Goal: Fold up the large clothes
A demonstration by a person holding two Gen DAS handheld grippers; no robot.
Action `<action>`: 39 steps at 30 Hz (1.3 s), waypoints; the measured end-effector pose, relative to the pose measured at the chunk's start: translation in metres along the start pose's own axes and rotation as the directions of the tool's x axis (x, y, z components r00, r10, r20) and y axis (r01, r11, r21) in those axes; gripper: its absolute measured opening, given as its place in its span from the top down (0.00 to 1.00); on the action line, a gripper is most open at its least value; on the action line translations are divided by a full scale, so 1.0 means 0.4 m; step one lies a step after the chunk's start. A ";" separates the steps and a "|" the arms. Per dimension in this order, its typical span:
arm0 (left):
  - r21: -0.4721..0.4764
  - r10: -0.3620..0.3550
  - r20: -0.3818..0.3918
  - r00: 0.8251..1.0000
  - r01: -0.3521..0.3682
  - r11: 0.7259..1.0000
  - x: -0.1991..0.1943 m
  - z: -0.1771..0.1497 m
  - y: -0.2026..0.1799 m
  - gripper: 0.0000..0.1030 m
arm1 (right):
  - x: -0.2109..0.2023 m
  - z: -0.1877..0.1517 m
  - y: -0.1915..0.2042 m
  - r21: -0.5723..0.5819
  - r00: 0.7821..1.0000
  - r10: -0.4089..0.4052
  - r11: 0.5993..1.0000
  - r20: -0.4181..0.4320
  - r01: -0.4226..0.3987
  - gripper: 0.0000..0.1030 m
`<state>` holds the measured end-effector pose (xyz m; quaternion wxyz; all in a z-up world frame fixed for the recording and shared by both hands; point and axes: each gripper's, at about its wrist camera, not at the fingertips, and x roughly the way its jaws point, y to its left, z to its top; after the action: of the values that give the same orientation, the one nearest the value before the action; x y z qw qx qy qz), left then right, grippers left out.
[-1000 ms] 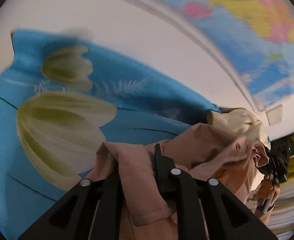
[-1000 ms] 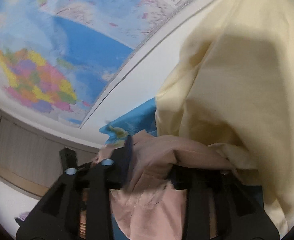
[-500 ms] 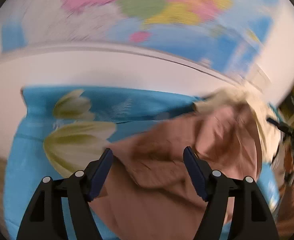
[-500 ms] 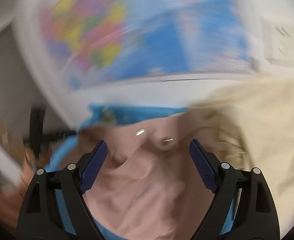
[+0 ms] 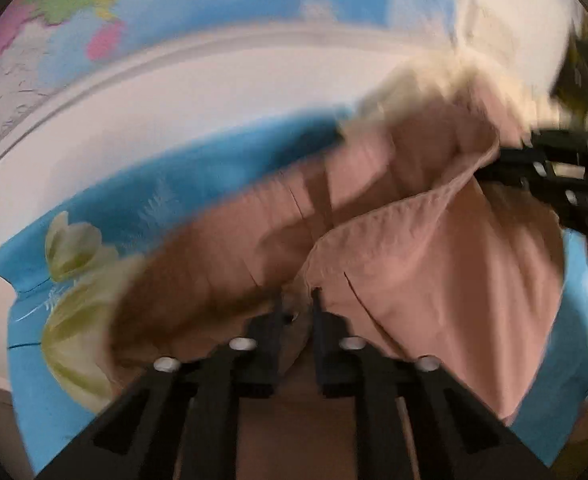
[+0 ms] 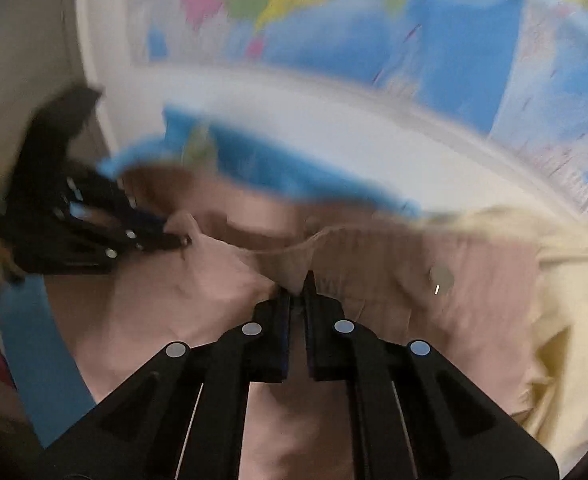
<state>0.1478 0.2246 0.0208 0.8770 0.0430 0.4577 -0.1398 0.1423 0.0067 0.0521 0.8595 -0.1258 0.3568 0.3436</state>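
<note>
— both claws bite the pink garment [image 5: 426, 264] now: left gripper [image 5: 298, 296] pinched together on a fold at 6 o'clock of its view, right gripper [image 6: 296, 282] clamped on the cloth edge likewise.

— where does it lie?

— bunched on the blue flowered sheet [image 5: 198, 184], with a cream garment [image 6: 566, 344] at 3 o'clock of the right view and a wall map [image 6: 434, 36] at 12.

— how will it handle?

— i judge it soft, light and limp. it sags between grips, so hems or seams hold best, corners well apart.

— changed since earlier?

— half a second ago both pairs of fingers stood wide over loose cloth. now they have closed on it, and both views have rolled. the blur says everything moves.
</note>
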 end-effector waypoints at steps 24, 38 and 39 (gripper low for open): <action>-0.366 -0.070 0.095 0.993 0.100 0.925 -0.168 -0.336 0.253 0.23 | -0.182 -0.266 -0.202 0.326 0.999 -0.036 0.945 0.020 0.027 0.17; -0.443 -0.252 0.097 0.963 0.269 0.855 -0.100 -0.397 0.142 0.70 | -0.081 -0.452 -0.188 0.546 0.954 0.300 0.796 0.022 -0.263 0.84; -0.463 -0.253 0.095 0.963 0.268 0.845 -0.108 -0.397 0.139 0.78 | -0.101 -0.446 -0.174 0.533 0.948 0.316 0.796 0.036 -0.286 0.86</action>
<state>0.0147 0.3191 -0.0384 0.8406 -0.2364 0.4661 -0.1426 0.0751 -0.1467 -0.0492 0.7847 0.1662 0.4766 0.3598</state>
